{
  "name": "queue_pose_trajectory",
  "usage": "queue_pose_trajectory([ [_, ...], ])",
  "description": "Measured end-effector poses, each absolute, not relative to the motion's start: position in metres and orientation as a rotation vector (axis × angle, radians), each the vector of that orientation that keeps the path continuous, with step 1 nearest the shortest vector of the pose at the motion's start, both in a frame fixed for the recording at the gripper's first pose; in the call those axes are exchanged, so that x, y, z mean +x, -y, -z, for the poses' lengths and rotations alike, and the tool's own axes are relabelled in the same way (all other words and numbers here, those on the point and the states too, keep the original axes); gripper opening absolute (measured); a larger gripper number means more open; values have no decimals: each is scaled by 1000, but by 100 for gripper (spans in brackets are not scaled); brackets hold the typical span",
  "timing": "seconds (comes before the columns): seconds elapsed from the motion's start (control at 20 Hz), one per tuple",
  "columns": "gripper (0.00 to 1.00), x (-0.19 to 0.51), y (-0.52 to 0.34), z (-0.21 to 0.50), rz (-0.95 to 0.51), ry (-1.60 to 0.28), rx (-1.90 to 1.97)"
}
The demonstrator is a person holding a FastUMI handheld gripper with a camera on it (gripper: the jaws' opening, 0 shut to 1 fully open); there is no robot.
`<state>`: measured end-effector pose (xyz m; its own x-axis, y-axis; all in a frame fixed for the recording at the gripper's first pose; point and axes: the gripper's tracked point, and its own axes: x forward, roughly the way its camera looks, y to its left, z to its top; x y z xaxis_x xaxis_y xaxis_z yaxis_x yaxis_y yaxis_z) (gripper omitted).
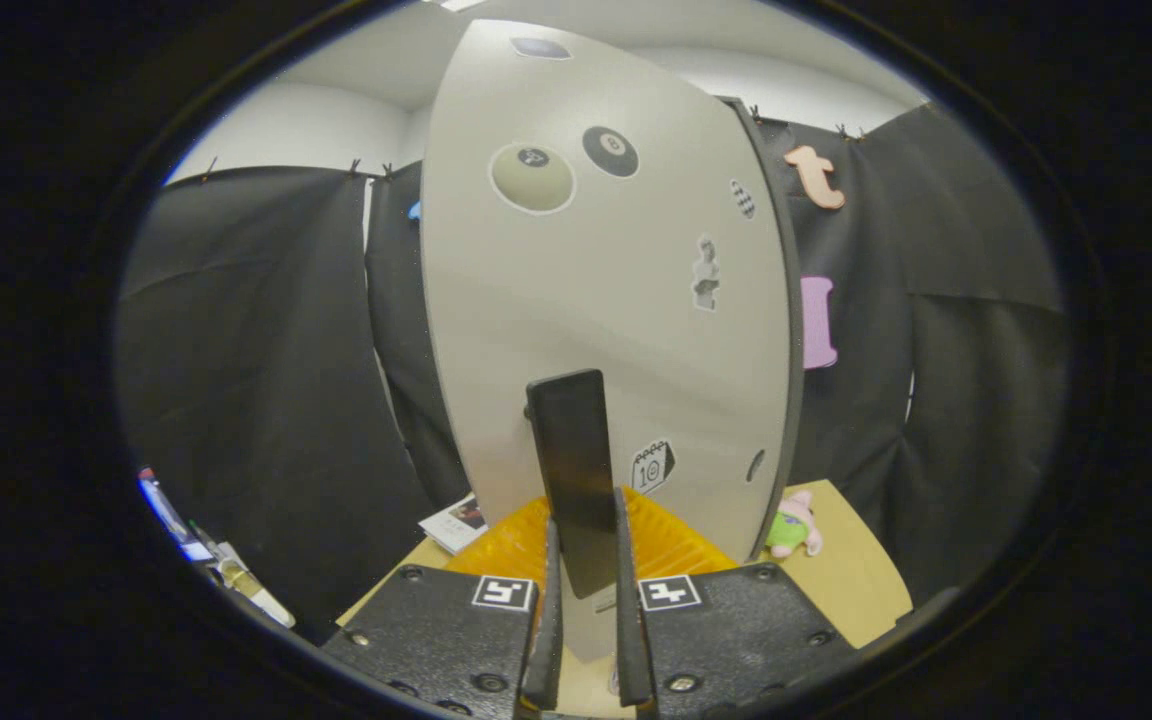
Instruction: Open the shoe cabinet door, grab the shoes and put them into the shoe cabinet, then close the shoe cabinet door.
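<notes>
The shoe cabinet door (586, 300) stands just ahead of me, pale grey with several stickers, and its dark side edge (786, 330) shows on the right. A long black handle (568, 440) runs upright on the door and drops down between my fingers. My gripper (586, 520) is shut on this handle, one finger pressing on each side of it. The lower end of the handle is hidden between the fingers.
A ridged orange-yellow piece (676, 545) lies at the door's foot, on a tan tabletop (856, 580). A small green and pink plush toy (793, 527) sits by the door's right edge. A booklet (456, 522) lies to the left. Black cloth walls (256, 400) hang on both sides.
</notes>
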<state>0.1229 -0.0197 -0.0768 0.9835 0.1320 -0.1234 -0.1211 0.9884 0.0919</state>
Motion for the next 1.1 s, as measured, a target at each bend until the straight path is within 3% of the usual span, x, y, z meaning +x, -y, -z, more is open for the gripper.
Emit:
queue_pose_trajectory([
  [0.25,22,98,58,78,-58,-130,78],
  [0.5,11,80,111,77,66,-107,42],
  [0.8,4,67,192,76,200,-97,81],
  [1.1,4,69,206,79,150,-115,91],
])
